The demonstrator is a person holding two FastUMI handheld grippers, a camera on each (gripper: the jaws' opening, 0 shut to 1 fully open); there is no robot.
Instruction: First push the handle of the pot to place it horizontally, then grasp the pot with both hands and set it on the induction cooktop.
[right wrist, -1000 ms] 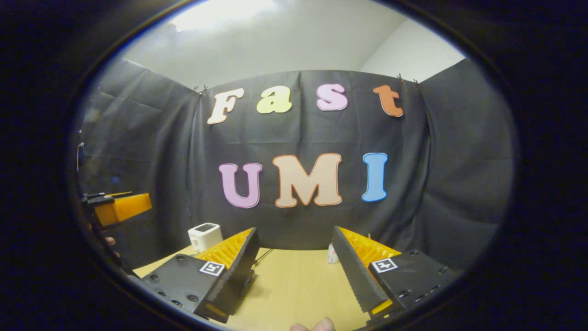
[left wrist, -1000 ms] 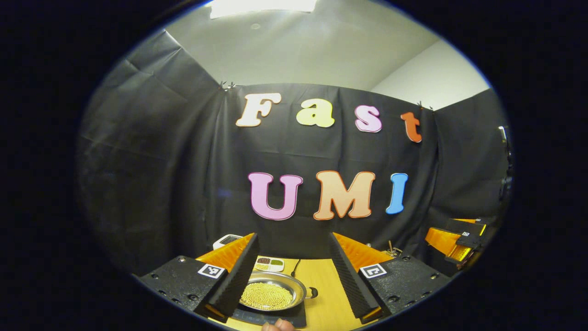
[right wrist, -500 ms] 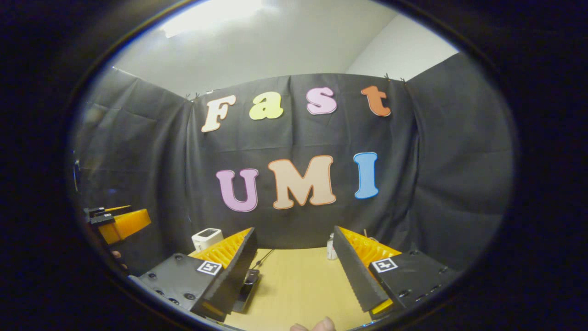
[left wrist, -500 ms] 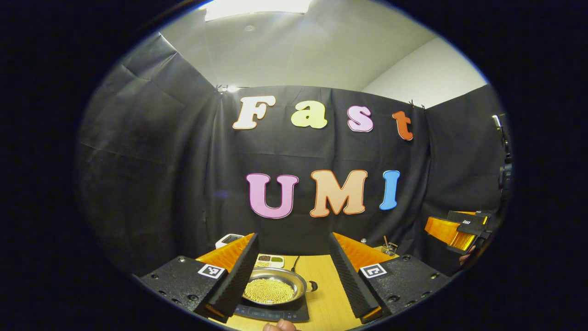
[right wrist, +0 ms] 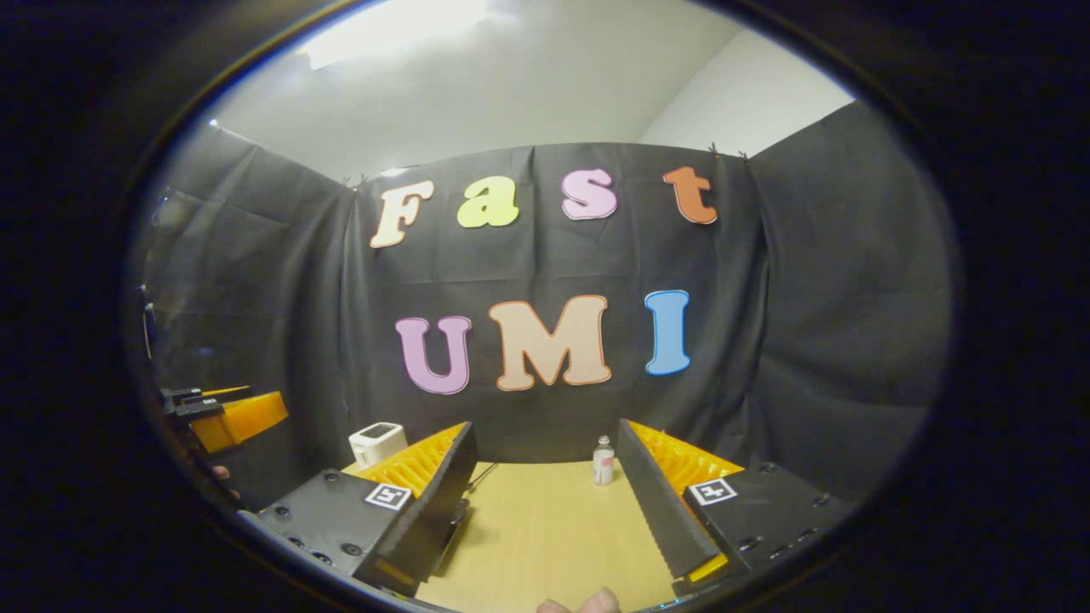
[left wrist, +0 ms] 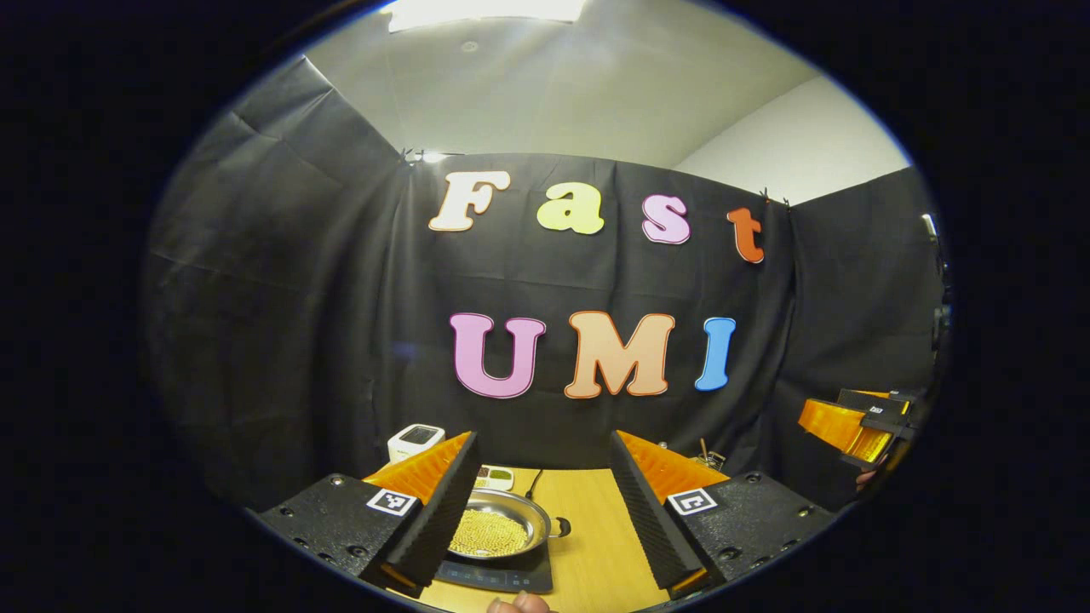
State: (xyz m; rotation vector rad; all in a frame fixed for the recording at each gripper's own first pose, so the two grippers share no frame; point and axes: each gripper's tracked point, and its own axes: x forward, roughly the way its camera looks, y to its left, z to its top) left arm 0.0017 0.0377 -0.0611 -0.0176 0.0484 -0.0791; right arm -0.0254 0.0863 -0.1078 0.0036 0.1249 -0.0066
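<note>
Steel pot (left wrist: pixel 498 535) filled with small yellow beads sits on the flat black induction cooktop (left wrist: pixel 498 575) on the pale wooden table (left wrist: pixel 588 545), its short handle pointing right. Left gripper (left wrist: pixel 542 511) hangs above it with fingers spread, holding nothing. Right gripper (right wrist: pixel 545 502) hovers over bare tabletop, fingers likewise spread.
</note>
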